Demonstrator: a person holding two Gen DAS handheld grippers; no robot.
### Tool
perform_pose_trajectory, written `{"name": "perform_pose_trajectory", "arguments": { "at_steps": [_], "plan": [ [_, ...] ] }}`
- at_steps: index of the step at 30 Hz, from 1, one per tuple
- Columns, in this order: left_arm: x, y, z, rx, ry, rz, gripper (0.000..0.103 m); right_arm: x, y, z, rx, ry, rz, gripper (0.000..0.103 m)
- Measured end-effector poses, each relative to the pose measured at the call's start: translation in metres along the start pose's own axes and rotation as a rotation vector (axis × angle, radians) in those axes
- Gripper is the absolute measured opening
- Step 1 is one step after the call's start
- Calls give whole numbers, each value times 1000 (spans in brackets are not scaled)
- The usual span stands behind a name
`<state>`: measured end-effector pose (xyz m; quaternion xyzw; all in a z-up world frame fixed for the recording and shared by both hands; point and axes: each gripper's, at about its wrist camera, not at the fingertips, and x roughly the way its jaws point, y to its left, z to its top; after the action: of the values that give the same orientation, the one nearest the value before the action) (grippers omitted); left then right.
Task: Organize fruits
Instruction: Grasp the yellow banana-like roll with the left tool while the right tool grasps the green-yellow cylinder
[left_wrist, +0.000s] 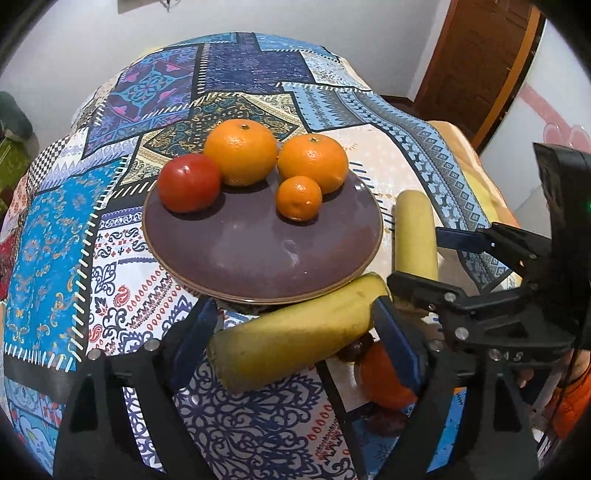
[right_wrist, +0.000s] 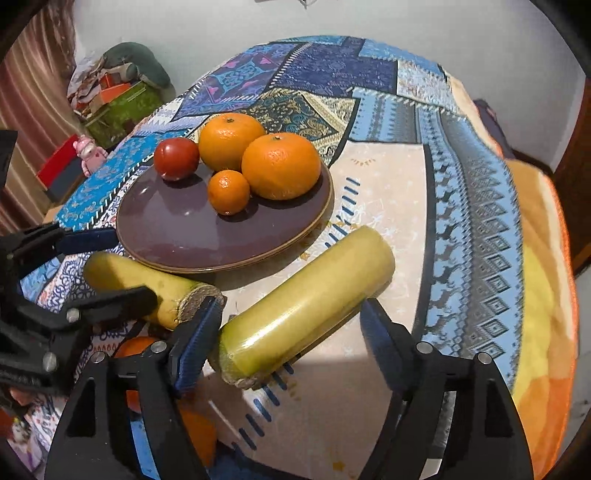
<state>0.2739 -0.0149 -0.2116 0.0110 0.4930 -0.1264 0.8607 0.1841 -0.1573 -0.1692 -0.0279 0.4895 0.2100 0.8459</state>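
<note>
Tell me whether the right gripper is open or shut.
Open. The right gripper's fingers straddle the greenish sugarcane piece lying on the tablecloth, with a visible gap beside the far finger.

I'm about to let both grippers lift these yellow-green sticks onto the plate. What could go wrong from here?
1. Both cylinders are smooth and round, so they might roll out of the open left gripper and right gripper.
2. The plate already holds four round fruits; a nudge might send the small orange rolling.
</note>
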Motion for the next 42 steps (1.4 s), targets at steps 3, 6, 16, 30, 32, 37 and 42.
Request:
{"name": "perform_pose_trajectory", "arguments": {
  "at_steps": [3,6,16,30,32,37,42],
  "plan": [
    [-2,0,-3,8,-5,-12,79,-1,-3,-3,21,-1,21,68],
    [-5,-1,-9,23,-7,-25,68,-7,-4,-7,14,-4,28,53],
    [-38,0,-32,42,-79,35,24,-30,-13,-27,7,-9,0,34],
    [-28,-3,-15,138,-3,16,64,-45,-19,-46,28,4,17,34],
    [-14,-11,-14,192,31,-8,64,-45,-18,-46,23,7,18,34],
    [0,-7,-16,196,51,-55,60,-44,-18,-46,16,8,16,34],
    [-15,-5,-32,197,27,-52,48,-40,-20,-45,26,10,12,34]
  ]
}}
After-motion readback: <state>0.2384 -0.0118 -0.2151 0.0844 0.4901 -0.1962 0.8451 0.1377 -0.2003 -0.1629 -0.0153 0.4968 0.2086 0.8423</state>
